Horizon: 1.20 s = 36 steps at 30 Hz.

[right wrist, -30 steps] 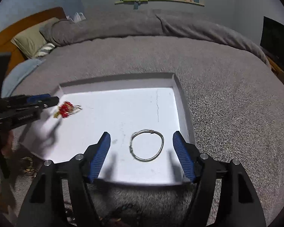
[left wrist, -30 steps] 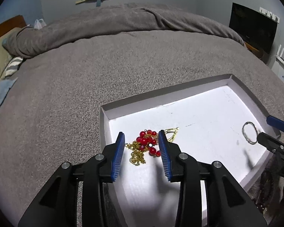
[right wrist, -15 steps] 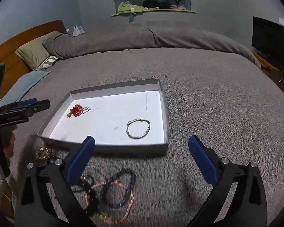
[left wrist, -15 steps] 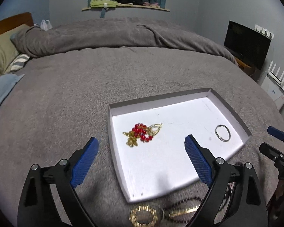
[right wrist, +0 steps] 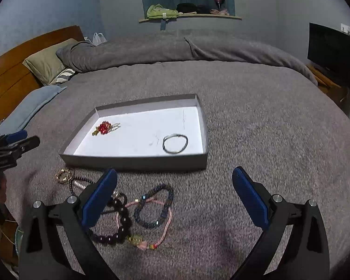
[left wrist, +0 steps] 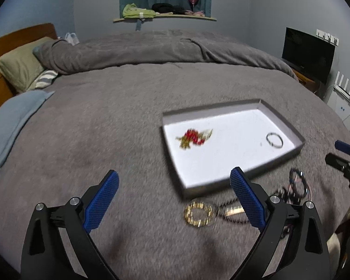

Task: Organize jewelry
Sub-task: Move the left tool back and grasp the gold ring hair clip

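Observation:
A shallow white tray [left wrist: 245, 103] [right wrist: 137, 161] lies on the grey bed. Inside it are a red-bead and gold chain piece [left wrist: 193, 137] [right wrist: 104, 127] and a silver bangle [left wrist: 274, 140] [right wrist: 175, 143]. In front of the tray on the blanket lie a gold ring bracelet [left wrist: 199, 212] [right wrist: 64, 175], a dark blue bead bracelet [right wrist: 155, 206], a dark bead bracelet [right wrist: 117, 221] and a pink cord [right wrist: 151, 233]. My left gripper [left wrist: 173, 172] hovers short of the tray, jaws opening, nothing between them. My right gripper [right wrist: 174, 170] stands wide open above the loose bracelets, holding nothing.
A folded grey duvet [left wrist: 151, 49] and an olive pillow [left wrist: 18, 70] lie at the far end by the wooden headboard [right wrist: 16, 70]. A blue cloth [left wrist: 9, 126] covers the left side. A dark screen [left wrist: 308, 56] stands at the right; a shelf [right wrist: 189, 15] holds clothes.
Both grippers have drawn back and up from the tray and spread wide. The left one let go of the red-bead piece, the bangle stays in the tray, and the loose bracelets have come into view.

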Available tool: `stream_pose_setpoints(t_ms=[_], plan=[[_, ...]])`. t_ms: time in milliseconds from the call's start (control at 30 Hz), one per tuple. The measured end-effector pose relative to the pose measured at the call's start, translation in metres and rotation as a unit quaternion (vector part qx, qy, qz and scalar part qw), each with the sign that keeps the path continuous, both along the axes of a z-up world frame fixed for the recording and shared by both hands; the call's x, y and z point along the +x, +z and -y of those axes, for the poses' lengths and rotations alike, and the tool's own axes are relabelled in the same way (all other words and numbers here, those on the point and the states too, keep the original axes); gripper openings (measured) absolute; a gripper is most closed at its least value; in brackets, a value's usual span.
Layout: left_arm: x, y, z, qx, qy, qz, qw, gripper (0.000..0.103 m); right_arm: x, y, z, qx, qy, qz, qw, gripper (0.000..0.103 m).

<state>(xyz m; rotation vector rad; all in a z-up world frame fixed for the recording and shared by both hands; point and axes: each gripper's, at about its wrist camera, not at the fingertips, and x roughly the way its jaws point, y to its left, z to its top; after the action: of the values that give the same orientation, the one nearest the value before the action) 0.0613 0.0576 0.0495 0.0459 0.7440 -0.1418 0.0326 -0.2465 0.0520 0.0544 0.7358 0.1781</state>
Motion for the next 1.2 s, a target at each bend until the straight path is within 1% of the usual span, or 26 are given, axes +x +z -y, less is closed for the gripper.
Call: stream_pose_setpoints(t_ms=[100,200,367,433,567,733,833,867,967,1100,1133,1167,1200], plan=[[-0.010,-0.011,-0.001,0.002,-0.008,-0.016,0.9998,0.096,-0.008,-0.006,-0.002,-0.008,-0.002,-0.003,1.000,0.097],[-0.017,-0.028,0.002,0.021,-0.013,-0.031,0.9992,0.096,-0.013,-0.016,-0.005,-0.014,-0.001,-0.012,1.000,0.098],[-0.018,-0.053,0.004,0.007,-0.026,-0.061,0.9978,0.096,-0.018,-0.033,-0.012,-0.018,0.008,-0.035,0.999,0.097],[-0.012,-0.062,0.004,-0.003,-0.028,-0.071,0.9971,0.096,-0.019,-0.035,-0.015,-0.019,0.012,-0.038,0.999,0.097],[-0.003,-0.077,0.007,0.001,-0.025,-0.086,0.9960,0.094,-0.022,-0.034,-0.019,-0.019,0.018,-0.034,0.999,0.097],[-0.003,-0.075,0.008,-0.006,-0.025,-0.079,0.9965,0.092,-0.020,-0.036,-0.019,-0.018,0.017,-0.034,0.999,0.097],[-0.004,-0.074,0.014,0.000,-0.041,-0.073,0.9965,0.086,-0.019,-0.037,-0.017,-0.015,0.017,-0.036,0.999,0.098],[-0.003,-0.074,0.017,0.004,-0.048,-0.074,0.9961,0.081,-0.019,-0.037,-0.017,-0.015,0.017,-0.036,0.999,0.098],[0.003,-0.076,0.023,0.003,-0.059,-0.076,0.9953,0.081,-0.019,-0.037,-0.017,-0.016,0.019,-0.035,0.999,0.098],[0.014,-0.079,0.023,-0.024,-0.066,-0.089,0.9936,0.079,-0.019,-0.037,-0.014,-0.016,0.016,-0.033,0.999,0.097],[0.017,-0.080,0.022,-0.033,-0.067,-0.093,0.9929,0.077,-0.018,-0.036,-0.013,-0.015,0.015,-0.032,0.999,0.097],[0.019,-0.081,0.021,-0.037,-0.066,-0.097,0.9924,0.071,-0.018,-0.036,-0.011,-0.014,0.013,-0.032,0.999,0.097],[0.020,-0.082,0.020,-0.038,-0.064,-0.099,0.9923,0.068,-0.018,-0.036,-0.010,-0.013,0.012,-0.031,0.999,0.097]])
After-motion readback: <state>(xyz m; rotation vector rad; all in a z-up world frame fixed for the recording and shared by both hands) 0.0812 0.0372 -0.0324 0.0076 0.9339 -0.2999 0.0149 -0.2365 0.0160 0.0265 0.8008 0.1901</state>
